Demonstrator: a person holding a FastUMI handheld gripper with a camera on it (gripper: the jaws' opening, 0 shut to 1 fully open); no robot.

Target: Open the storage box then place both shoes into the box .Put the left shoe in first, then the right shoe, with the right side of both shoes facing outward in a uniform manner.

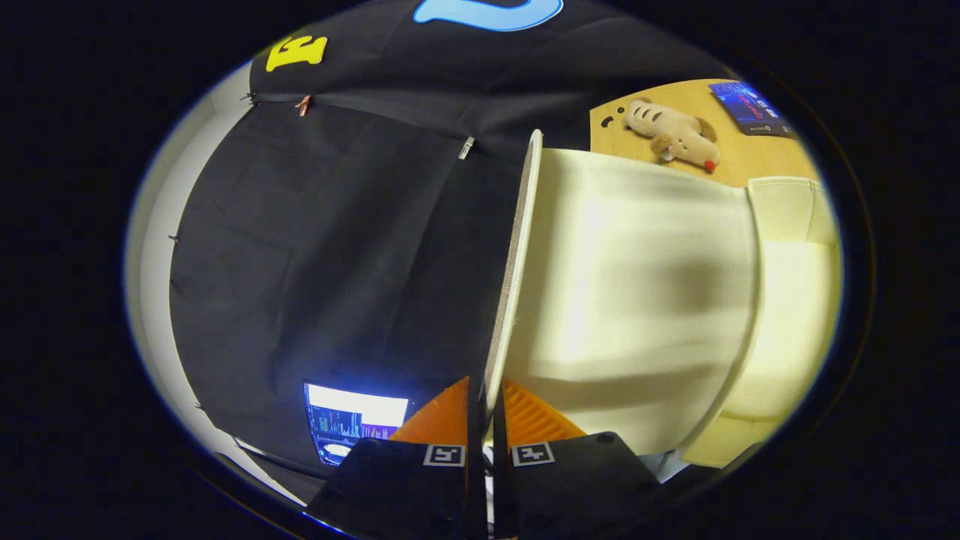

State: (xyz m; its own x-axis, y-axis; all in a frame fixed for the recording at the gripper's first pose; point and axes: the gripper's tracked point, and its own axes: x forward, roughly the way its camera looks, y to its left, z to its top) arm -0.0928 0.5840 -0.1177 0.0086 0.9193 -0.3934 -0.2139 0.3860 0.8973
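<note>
Gripper (484, 409) with two orange ribbed fingers (439, 420) pressed together on the thin edge of the lid (517, 285) of the storage box (787, 315), one finger on each face of the panel. The cream-coloured lid stands edge-on, rising straight ahead from the fingertips; its broad inner face spreads away on the right-finger side and joins the box body, which lies beyond that face. Past the far end of the lid, a wooden table (757, 161) carries a plush toy (675, 135) and, further from the lid, a blue card (750, 109). On the left-finger side of the lid, near the gripper, a lit screen (352, 420) glows.
</note>
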